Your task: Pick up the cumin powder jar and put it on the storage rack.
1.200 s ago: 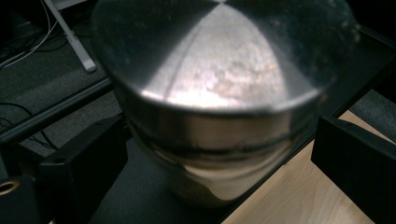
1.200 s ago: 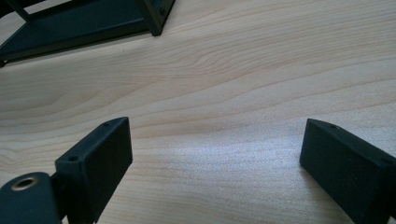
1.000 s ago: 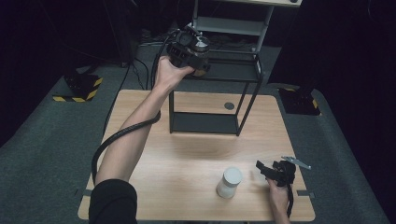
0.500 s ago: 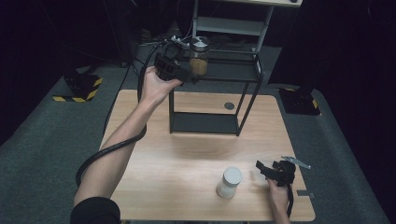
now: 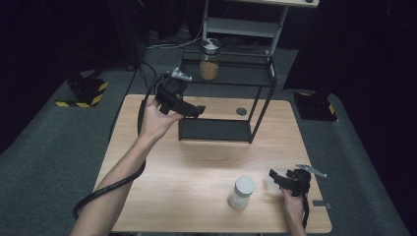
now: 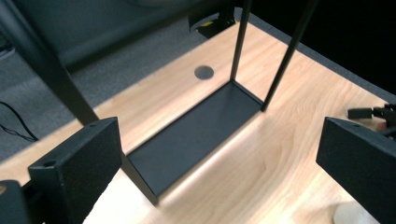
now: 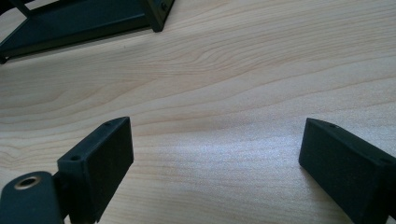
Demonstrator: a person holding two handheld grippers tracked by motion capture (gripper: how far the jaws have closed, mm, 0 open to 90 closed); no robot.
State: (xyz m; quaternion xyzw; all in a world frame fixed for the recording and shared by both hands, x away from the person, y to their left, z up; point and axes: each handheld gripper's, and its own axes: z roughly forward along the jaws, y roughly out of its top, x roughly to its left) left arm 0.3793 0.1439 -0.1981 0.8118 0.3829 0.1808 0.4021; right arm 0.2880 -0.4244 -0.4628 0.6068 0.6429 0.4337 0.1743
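We count two claws, two containers and one rack on the wooden bench (image 5: 196,162). The black metal rack (image 5: 223,101) stands at the far side of the bench, with a dark top shelf and a dark base plate joined by thin posts. On its top shelf stands one glass jar (image 5: 209,59), upright, with a silvery lid and tan-brown contents filling its lower part. One white cylindrical container (image 5: 242,191) stands upright near the front edge of the bench.

The left claw (image 5: 189,109) hangs above the bench just beside the rack's left posts, released, its jaws wide apart and holding nothing. The right claw (image 5: 276,177) rests low at the bench's front right, just beside the white container, also released, with bare wood between its jaws.
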